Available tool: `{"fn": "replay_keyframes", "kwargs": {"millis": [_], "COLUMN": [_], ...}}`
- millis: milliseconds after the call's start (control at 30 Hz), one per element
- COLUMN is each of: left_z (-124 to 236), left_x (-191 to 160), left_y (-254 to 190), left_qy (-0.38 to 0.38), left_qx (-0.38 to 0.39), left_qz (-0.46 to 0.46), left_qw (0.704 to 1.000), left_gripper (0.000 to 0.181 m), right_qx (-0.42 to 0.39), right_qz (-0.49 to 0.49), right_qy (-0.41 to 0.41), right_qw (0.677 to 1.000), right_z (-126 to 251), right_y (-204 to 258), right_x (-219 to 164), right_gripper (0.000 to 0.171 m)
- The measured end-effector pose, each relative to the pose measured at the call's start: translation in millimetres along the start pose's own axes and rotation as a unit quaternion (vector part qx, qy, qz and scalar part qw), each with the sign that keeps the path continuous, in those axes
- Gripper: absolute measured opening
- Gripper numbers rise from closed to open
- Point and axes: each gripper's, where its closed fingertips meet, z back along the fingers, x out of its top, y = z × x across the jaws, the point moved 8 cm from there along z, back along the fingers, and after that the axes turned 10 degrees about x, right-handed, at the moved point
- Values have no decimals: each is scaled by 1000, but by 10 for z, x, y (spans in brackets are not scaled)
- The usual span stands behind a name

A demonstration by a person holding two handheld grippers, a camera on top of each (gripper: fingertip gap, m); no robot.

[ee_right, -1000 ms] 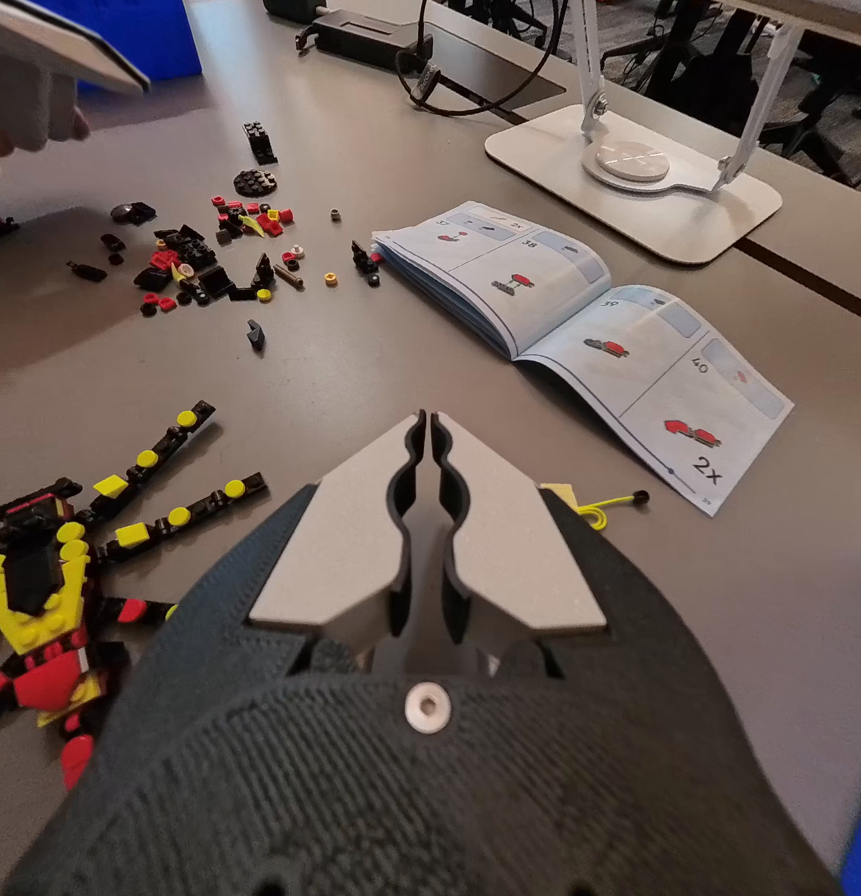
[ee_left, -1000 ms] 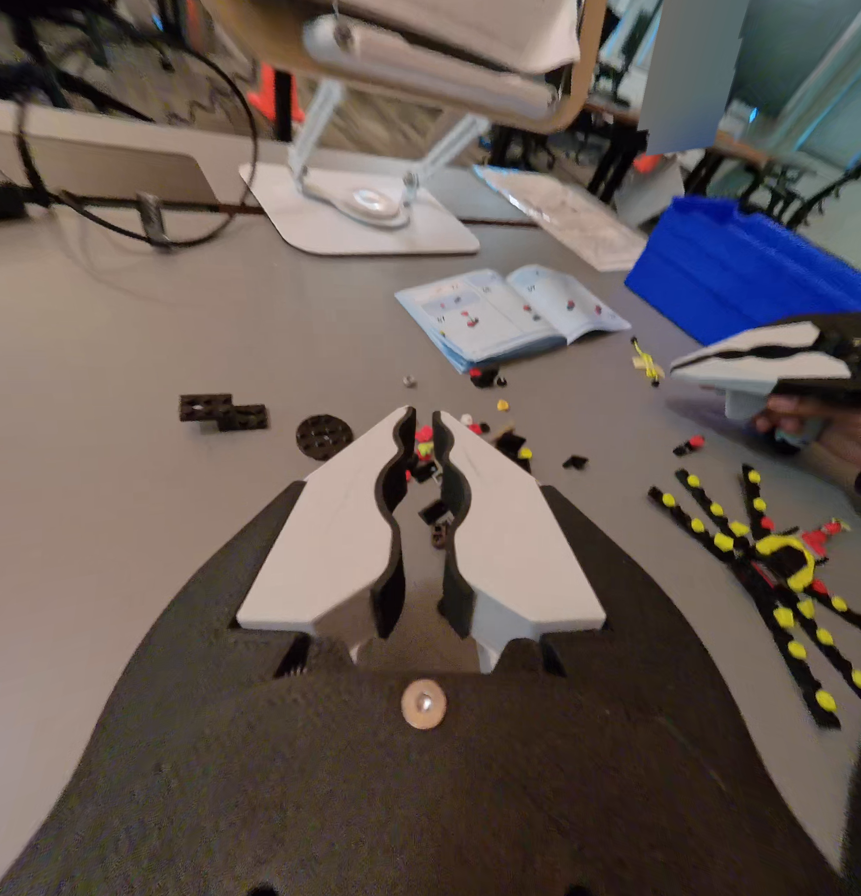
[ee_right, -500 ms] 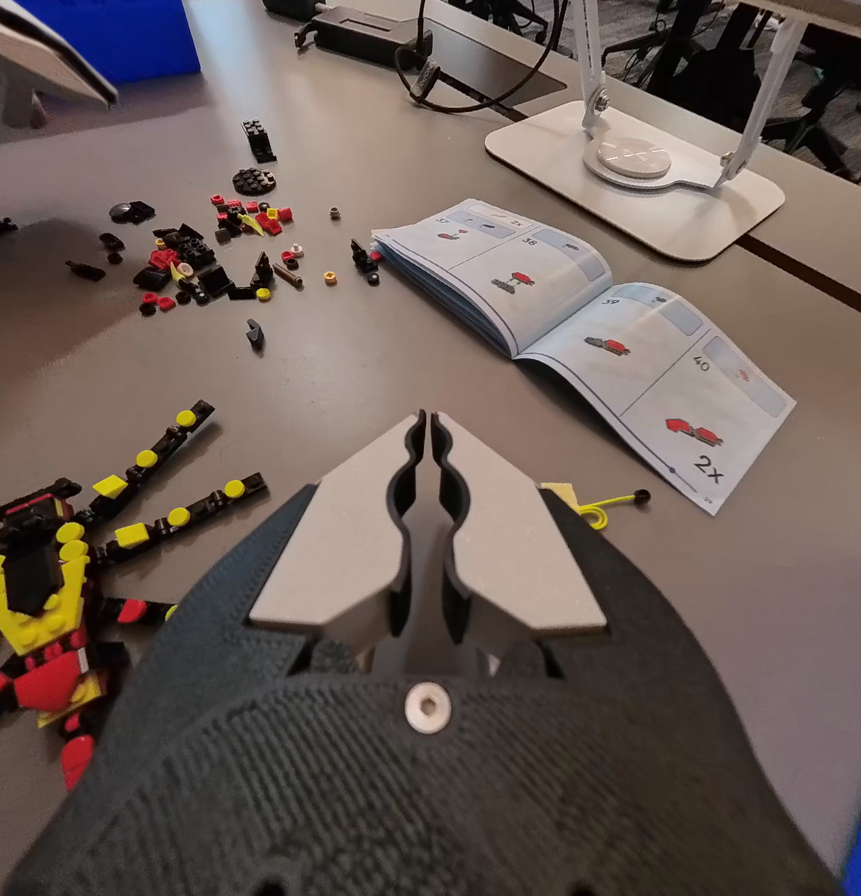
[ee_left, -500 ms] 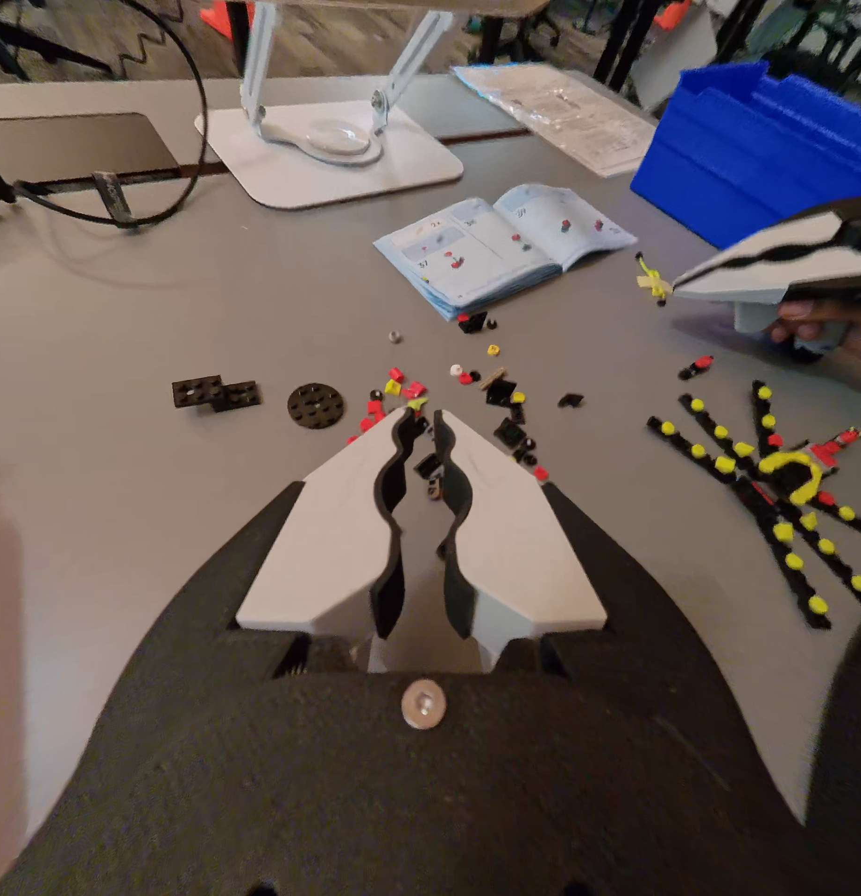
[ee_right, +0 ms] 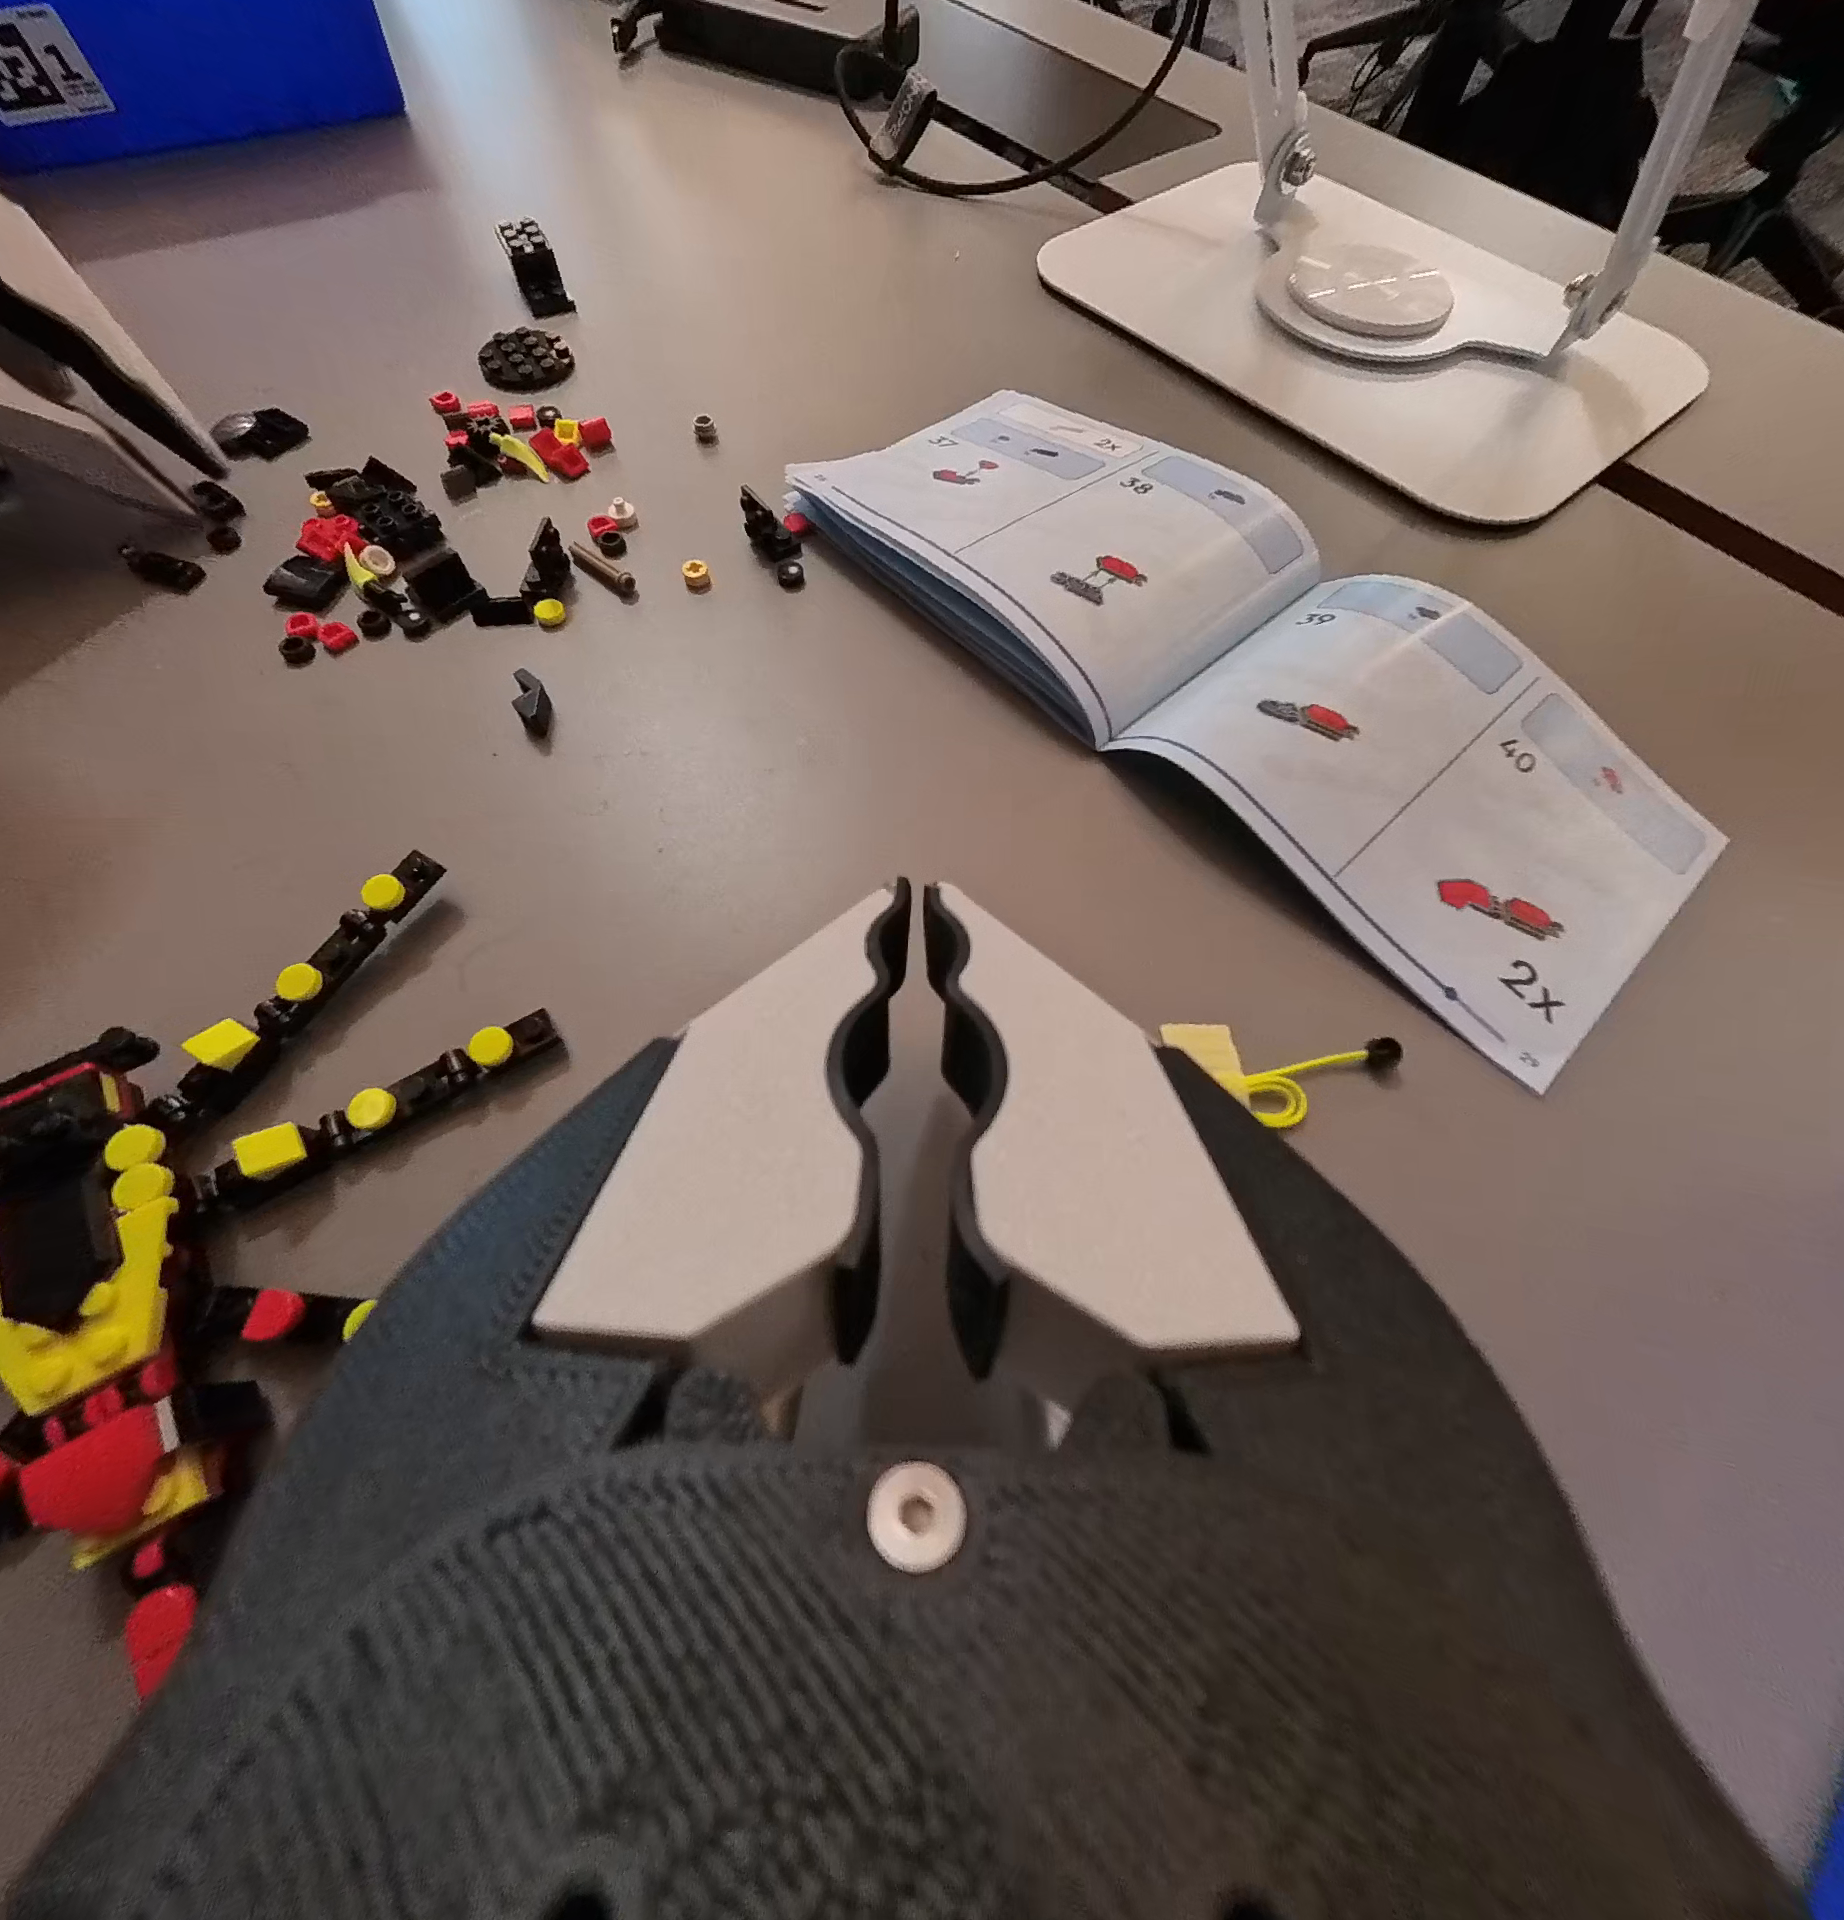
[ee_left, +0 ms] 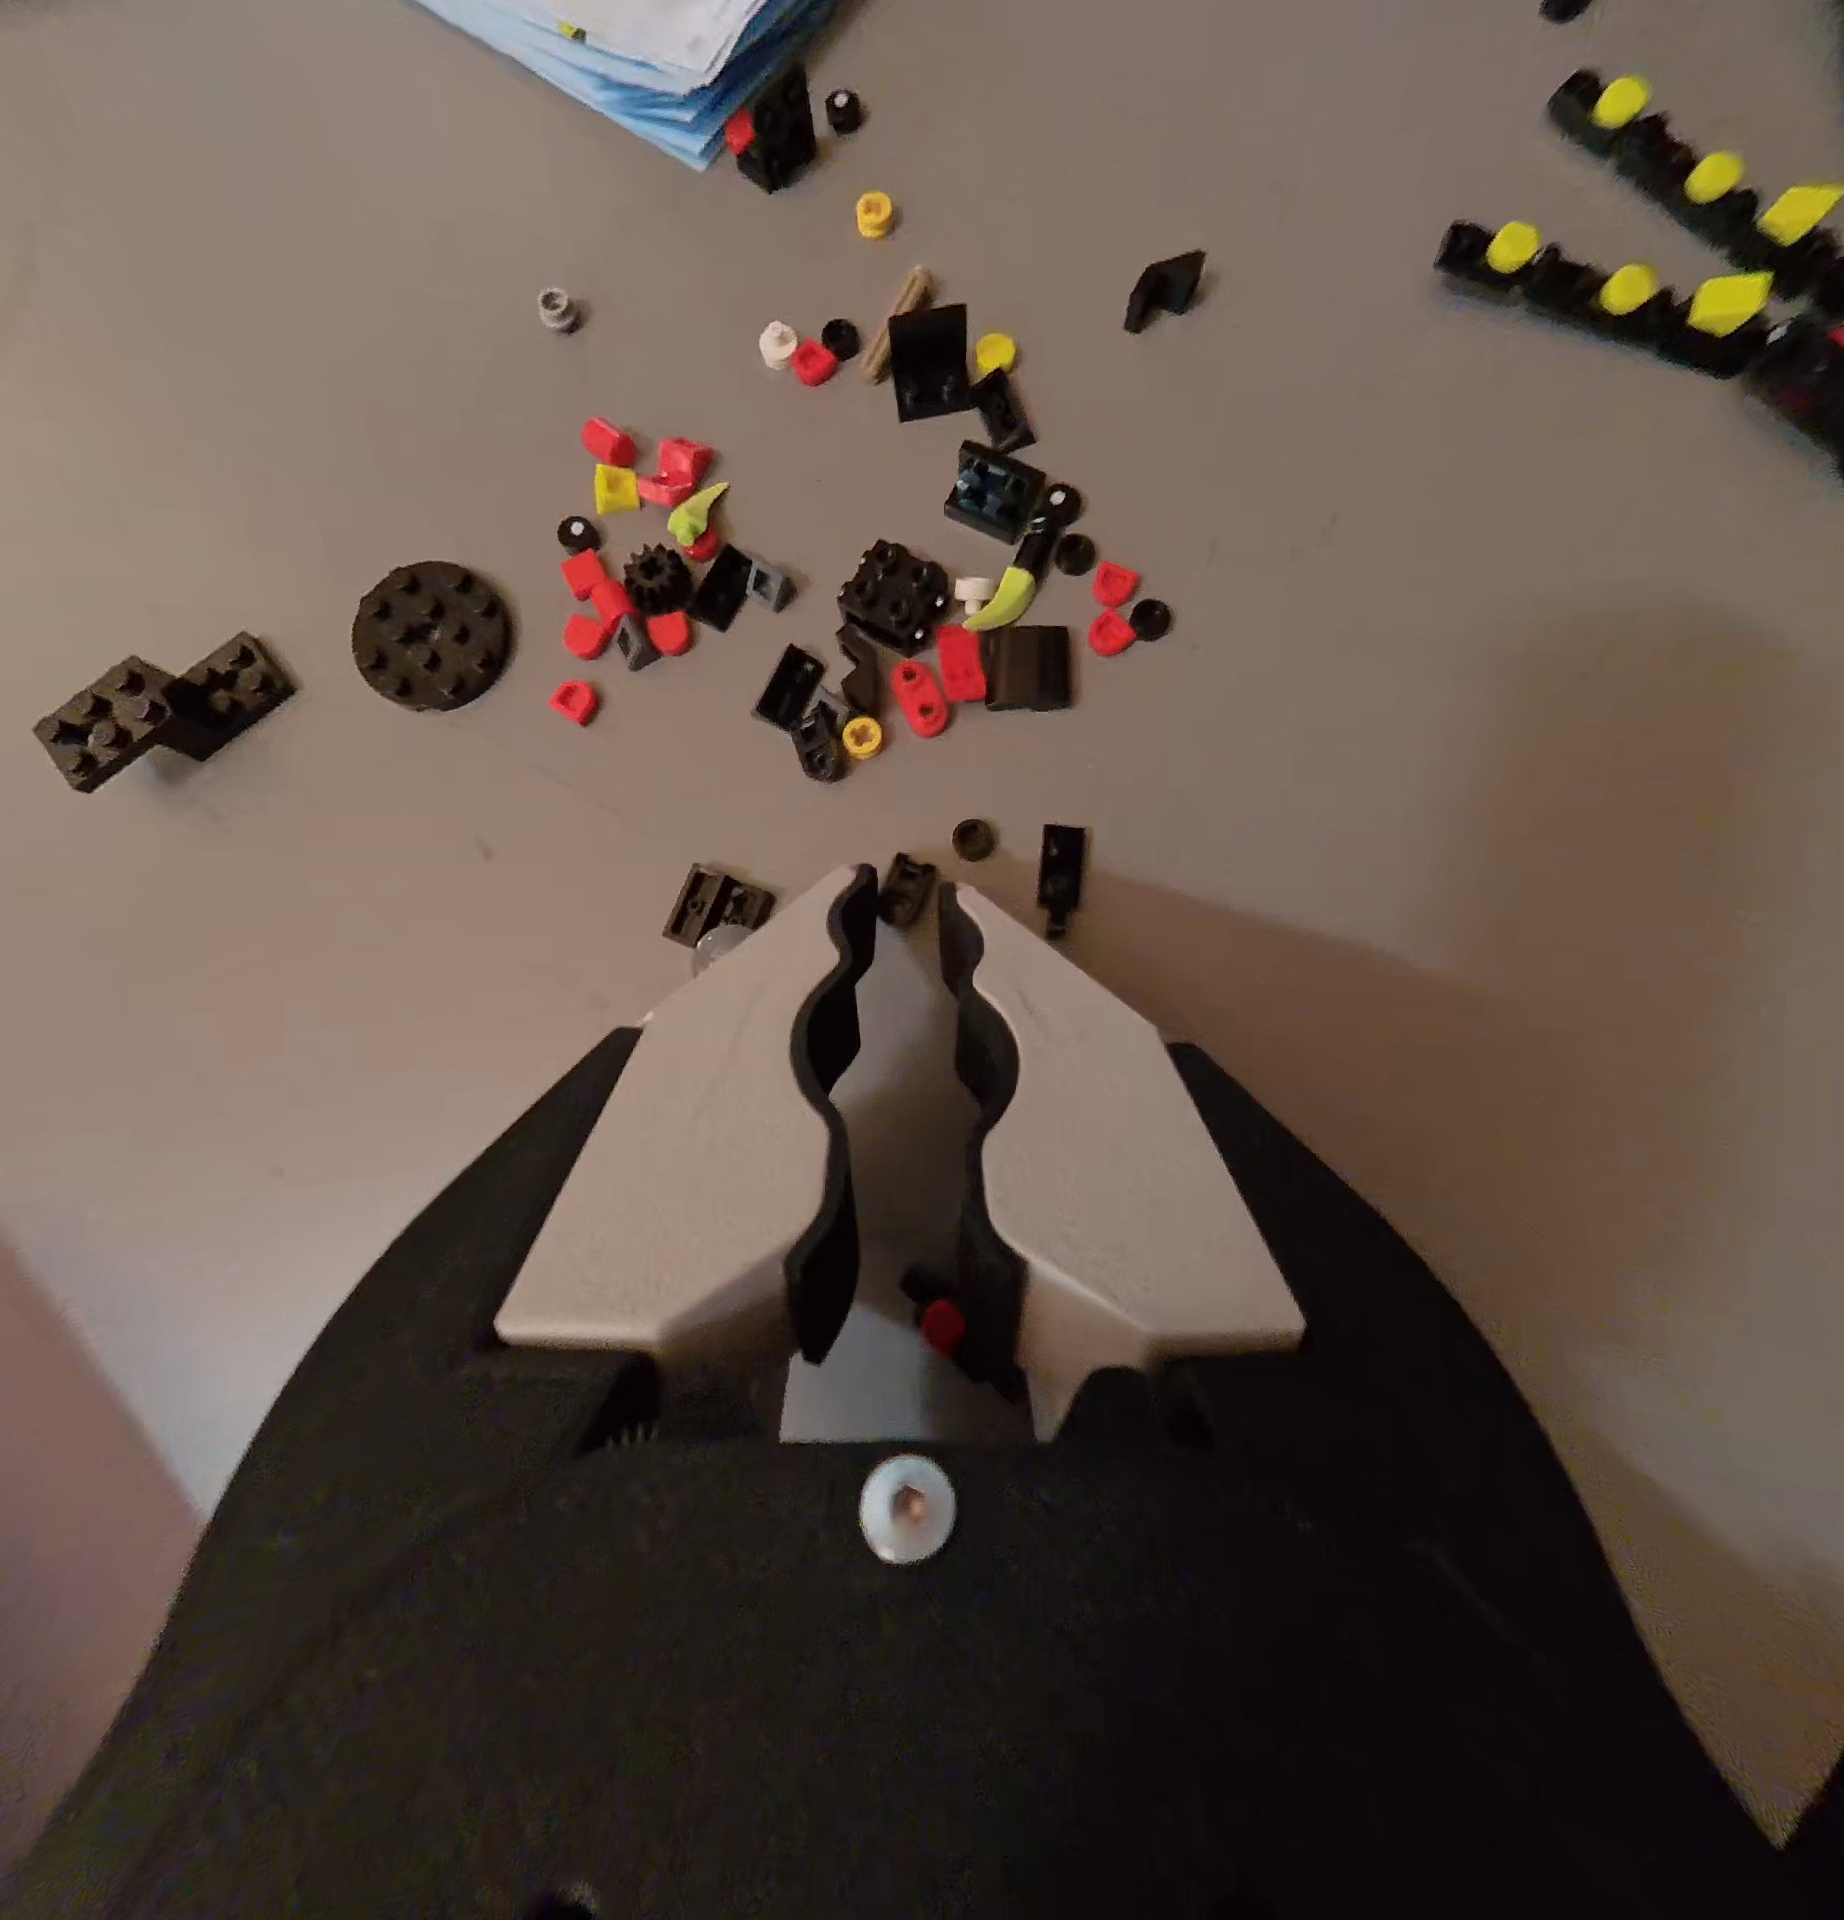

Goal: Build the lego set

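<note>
Now left gripper [ee_left: 905, 902] had dropped low over loose bricks [ee_left: 876, 582], fingers slightly apart round small black piece [ee_left: 907, 888]; right gripper [ee_right: 916, 902] idle, fingers nearly together, empty — pick likely next.

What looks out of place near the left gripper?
A small red-and-black piece shows deep between the fingers of the left gripper, near their base, apart from the loose pile. Lodged there or lying underneath, I cannot tell.

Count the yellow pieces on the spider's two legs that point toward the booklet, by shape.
Round yellow studs: 4
Yellow wedges: 2
Total: 6
</note>
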Motion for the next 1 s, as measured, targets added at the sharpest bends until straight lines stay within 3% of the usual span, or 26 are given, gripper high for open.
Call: {"fn": "replay_keyframes", "kwargs": {"millis": [200,300,367,467,667,1000], "left_z": [-10,105,221,295,290,255], "left_x": [5,176,351,503,659,712], "left_y": [14,-19,-65,-186,-586,-839], "left_qy": [-5,-70,-136,-166,-131,-107], "left_qx": [-20,-84,-159,-277,-465,-505], "left_qz": [34,100,170,253,307,293], "left_qw": [999,989,963,912,820,804], "left_gripper": [5,4,4,5,4,4], "right_qx": [-3,2,42,146,203,250], "right_qz": [6,29,64,159,292,310], "right_qy": [-1,-37,-110,-176,-161,-126], "right_qw": [1000,999,991,960,921,909], "right_z": [1,38,90,143,93,53], "right_y": [10,75,262,725,1323,1524], "right_x": [1,62,234,469,521,480], "right_gripper": [0,0,1,1,2,13]}}
